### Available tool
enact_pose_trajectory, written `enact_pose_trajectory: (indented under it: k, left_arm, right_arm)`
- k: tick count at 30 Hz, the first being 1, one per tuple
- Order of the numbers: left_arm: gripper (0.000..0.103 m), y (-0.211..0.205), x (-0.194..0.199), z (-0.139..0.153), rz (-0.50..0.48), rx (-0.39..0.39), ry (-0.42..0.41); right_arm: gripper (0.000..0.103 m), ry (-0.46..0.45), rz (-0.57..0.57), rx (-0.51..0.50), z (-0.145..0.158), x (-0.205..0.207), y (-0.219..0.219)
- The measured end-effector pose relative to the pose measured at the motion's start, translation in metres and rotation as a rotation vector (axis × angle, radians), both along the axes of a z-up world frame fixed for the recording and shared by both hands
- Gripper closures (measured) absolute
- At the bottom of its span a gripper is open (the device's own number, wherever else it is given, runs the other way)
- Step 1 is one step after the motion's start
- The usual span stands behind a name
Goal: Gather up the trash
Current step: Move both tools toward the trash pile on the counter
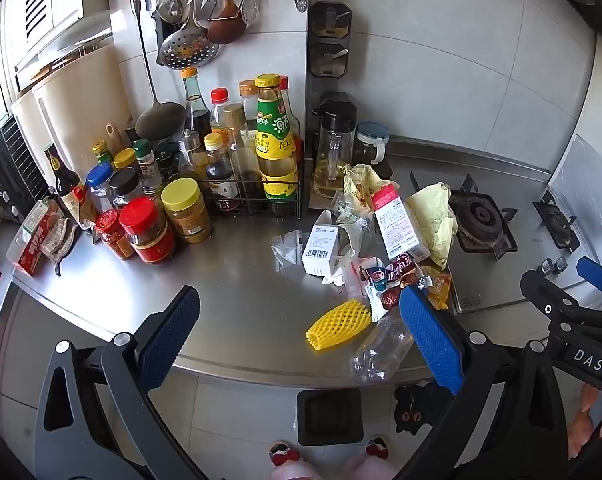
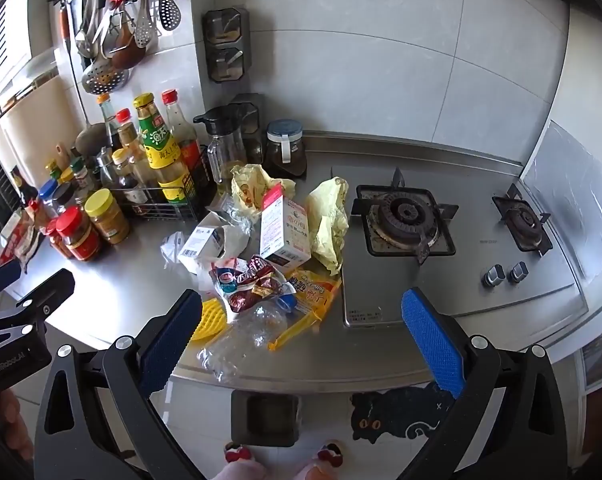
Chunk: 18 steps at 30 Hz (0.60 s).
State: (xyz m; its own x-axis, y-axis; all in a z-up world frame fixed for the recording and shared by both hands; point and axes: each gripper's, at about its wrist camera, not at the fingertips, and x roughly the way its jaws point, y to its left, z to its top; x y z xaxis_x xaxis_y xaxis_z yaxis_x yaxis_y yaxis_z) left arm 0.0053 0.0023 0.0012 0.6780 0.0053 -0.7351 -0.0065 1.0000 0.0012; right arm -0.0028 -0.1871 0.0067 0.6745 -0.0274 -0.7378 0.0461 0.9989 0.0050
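A heap of trash lies on the steel counter [image 1: 241,280]: a yellow foam net [image 1: 338,329], a crushed clear bottle [image 1: 383,348], snack wrappers [image 1: 393,276], a white box [image 1: 321,246], a pink-topped carton [image 1: 399,224] and yellow bags [image 1: 435,216]. The same heap shows in the right wrist view: bottle [image 2: 245,336], wrappers [image 2: 249,280], carton [image 2: 283,226], orange wrapper [image 2: 313,292]. My left gripper [image 1: 301,340] is open above the counter's front edge, near the foam net. My right gripper [image 2: 301,340] is open above the bottle. A dark bin [image 1: 328,416] stands on the floor below.
Sauce bottles and jars [image 1: 189,184] crowd the counter's left back. A gas hob [image 2: 405,220] with two burners lies to the right. Utensils [image 1: 197,12] hang on the wall. A cat-shaped mat [image 2: 397,412] lies on the floor by the bin [image 2: 265,416].
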Motion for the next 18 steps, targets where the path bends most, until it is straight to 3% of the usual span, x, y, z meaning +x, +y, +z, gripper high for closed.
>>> enact_pose_trajectory:
  k: [18]
  left_arm:
    - [0.008,0.003,0.003,-0.002,0.005,-0.004,-0.003]
  right_arm:
    - [0.003,0.0,0.001,0.004,-0.004,0.009,-0.004]
